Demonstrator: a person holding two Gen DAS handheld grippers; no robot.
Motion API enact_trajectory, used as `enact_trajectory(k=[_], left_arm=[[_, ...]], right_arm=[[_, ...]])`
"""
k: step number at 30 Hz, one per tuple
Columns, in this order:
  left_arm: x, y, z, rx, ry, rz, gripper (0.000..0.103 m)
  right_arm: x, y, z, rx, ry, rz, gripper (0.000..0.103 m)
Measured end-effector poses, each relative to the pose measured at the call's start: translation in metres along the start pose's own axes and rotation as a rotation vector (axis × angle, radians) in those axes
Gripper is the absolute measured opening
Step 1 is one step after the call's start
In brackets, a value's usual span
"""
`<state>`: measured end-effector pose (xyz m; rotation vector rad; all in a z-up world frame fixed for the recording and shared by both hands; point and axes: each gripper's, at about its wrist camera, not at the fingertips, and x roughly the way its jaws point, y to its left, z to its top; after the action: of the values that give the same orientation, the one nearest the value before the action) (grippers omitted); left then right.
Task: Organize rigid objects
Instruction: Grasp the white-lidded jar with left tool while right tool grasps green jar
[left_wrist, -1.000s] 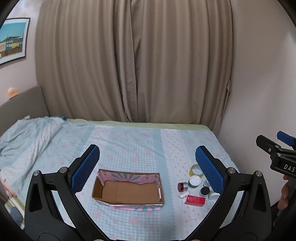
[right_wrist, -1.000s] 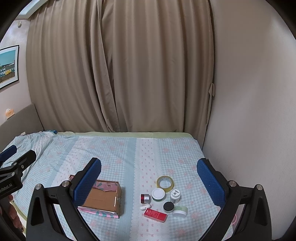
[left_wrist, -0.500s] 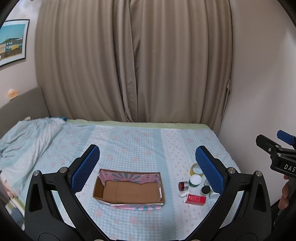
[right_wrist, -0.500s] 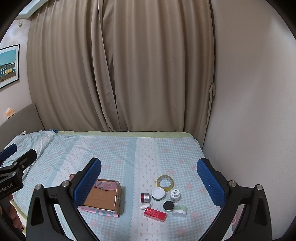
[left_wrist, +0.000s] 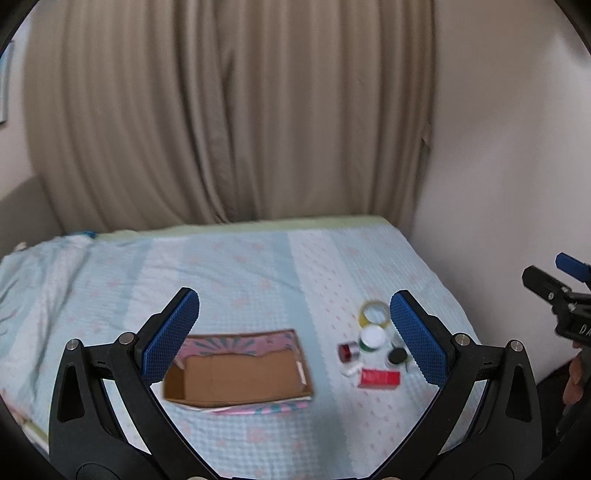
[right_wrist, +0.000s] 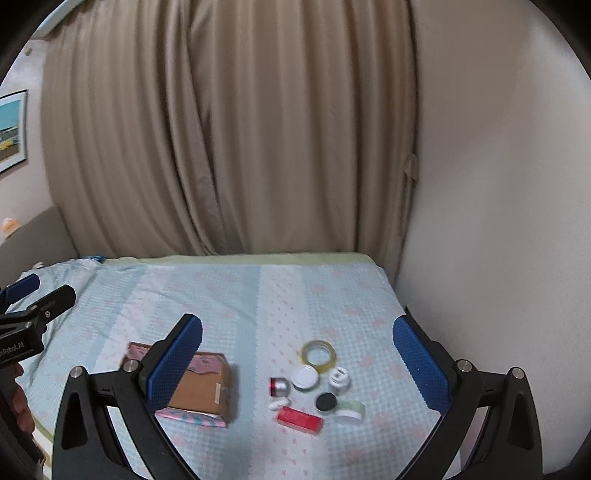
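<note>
An open cardboard box (left_wrist: 236, 373) with pink patterned sides lies on the bed; it also shows in the right wrist view (right_wrist: 201, 387). To its right lies a cluster of small items: a tape roll (right_wrist: 319, 354), a white lid (right_wrist: 304, 377), a red-capped jar (right_wrist: 277, 386), a white jar (right_wrist: 339, 378), a black cap (right_wrist: 326, 401), a pale green jar (right_wrist: 350, 411), a red box (right_wrist: 300, 419) and a small white piece (right_wrist: 278, 404). My left gripper (left_wrist: 295, 339) is open and empty above the box. My right gripper (right_wrist: 297, 363) is open and empty above the cluster.
The bed (right_wrist: 229, 295) has a light blue patterned cover. Beige curtains (right_wrist: 229, 147) hang behind it and a wall (right_wrist: 498, 221) runs along its right side. A rumpled blanket (left_wrist: 33, 280) lies at the left. A framed picture (right_wrist: 11, 129) hangs at the left.
The left wrist view has swung right and is blurred; the box and cluster sit further left in it. The right gripper has hardly moved. Both stay open.
</note>
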<state>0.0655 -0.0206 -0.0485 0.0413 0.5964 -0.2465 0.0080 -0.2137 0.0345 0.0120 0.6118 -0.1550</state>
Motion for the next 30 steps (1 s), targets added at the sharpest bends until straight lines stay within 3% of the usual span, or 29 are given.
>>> enact_trajectory(k=[7,11,16,28,30], left_arm=[[0.097,-0.04,-0.028,0.017,0.175,-0.078,0.103],[0.156,-0.076,-0.04,0.094,0.247,-0.077,0.103],[0.227,-0.117,-0.062,0.174,0.318,-0.124,0.103],[0.417,-0.187,-0.152,0.377,0.57,-0.238,0.102],[0.44,-0.192,-0.164,0.41,0.598,-0.247,0.102]], right_arm=[[0.056,-0.055,-0.051,0.128,0.073,-0.036,0.103],[0.104,-0.072,-0.08,0.214,0.181,-0.004,0.103],[0.171,-0.096,-0.126,0.196,0.337,-0.019,0.103],[0.298,-0.129,-0.222,0.387,0.585,-0.017,0.103],[0.315,-0.128,-0.231,0.382,0.622,-0.012,0.098]])
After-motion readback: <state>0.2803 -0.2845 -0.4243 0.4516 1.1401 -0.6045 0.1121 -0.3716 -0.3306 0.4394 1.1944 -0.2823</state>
